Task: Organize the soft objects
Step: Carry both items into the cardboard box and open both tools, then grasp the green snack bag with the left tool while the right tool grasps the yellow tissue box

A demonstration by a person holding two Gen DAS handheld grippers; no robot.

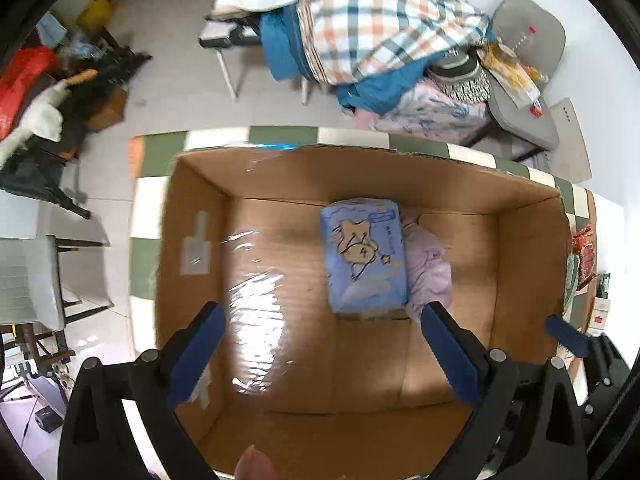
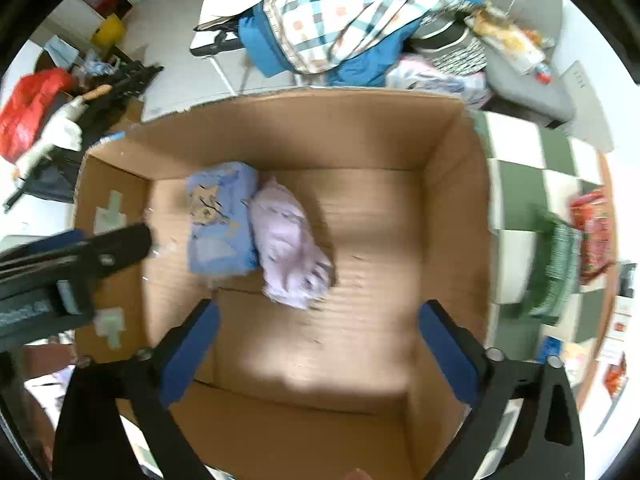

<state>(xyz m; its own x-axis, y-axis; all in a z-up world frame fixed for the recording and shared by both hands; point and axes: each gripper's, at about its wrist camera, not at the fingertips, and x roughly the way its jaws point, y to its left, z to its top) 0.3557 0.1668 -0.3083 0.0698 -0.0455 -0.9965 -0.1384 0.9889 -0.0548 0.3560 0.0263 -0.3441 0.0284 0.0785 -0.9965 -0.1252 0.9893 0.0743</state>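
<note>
Left wrist view looks straight down into the box point(image 1: 524, 264), a big open carton on my checked tabletop point(image 1: 152, 196), and it fills most of what I see. On its floor lie the blue pack point(image 1: 364, 256) and the lilac cloth point(image 1: 430, 276), touching side by side near the far wall, which I judge tidy enough to leave room for more. My left tongs point(image 1: 320, 356) hang wide above the box, nothing between them; my right tongs point(image 2: 318, 356) are just as wide and empty, so both things look set down. Beyond the tabletop the room is cluttered: a heap of plaid bedding point(image 1: 380, 36) on a chair, likely my next supply, a grey seat point(image 1: 528, 36), and a red bag point(image 1: 20, 84) on the floor.
</note>
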